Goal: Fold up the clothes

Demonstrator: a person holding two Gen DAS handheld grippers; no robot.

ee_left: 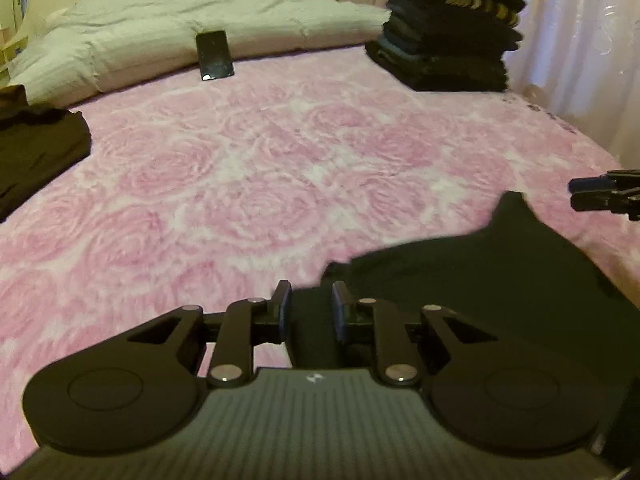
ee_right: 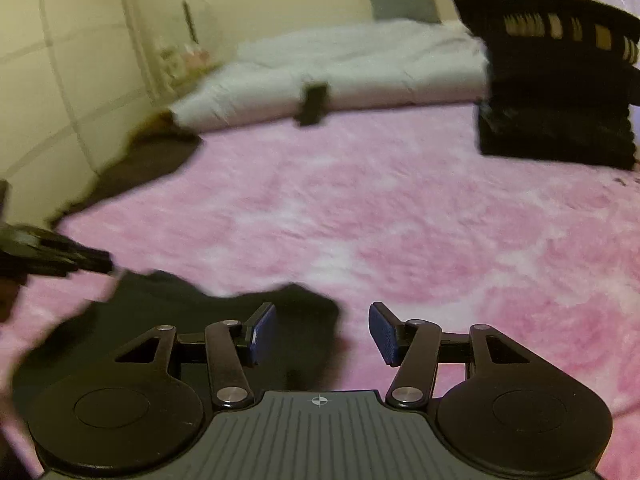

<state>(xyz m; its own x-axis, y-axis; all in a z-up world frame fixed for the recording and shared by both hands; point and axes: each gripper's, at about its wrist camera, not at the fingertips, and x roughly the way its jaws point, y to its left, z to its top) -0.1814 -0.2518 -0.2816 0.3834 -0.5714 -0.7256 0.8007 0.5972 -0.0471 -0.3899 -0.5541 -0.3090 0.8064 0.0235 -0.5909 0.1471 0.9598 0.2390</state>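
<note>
A dark garment (ee_left: 480, 280) lies flat on the pink rose-patterned blanket (ee_left: 260, 160) at the near edge of the bed. My left gripper (ee_left: 311, 292) hovers over its left part, pads a narrow gap apart, with cloth showing below the gap and none pinched. In the right wrist view the same garment (ee_right: 180, 320) lies low and to the left. My right gripper (ee_right: 322, 312) stands wide open at the garment's right end, and its blue pads (ee_right: 262, 332) hold nothing. Each gripper shows in the other's view: the right (ee_left: 600, 194) and the left (ee_right: 80, 262).
A tall stack of folded dark clothes (ee_left: 448, 32) stands at the far right by the curtain (ee_left: 580, 40). A phone (ee_left: 215, 55) leans on the white duvet (ee_left: 180, 28) at the back. Another dark garment (ee_left: 36, 148) lies at the left edge. A wardrobe (ee_right: 60, 80) is to the left.
</note>
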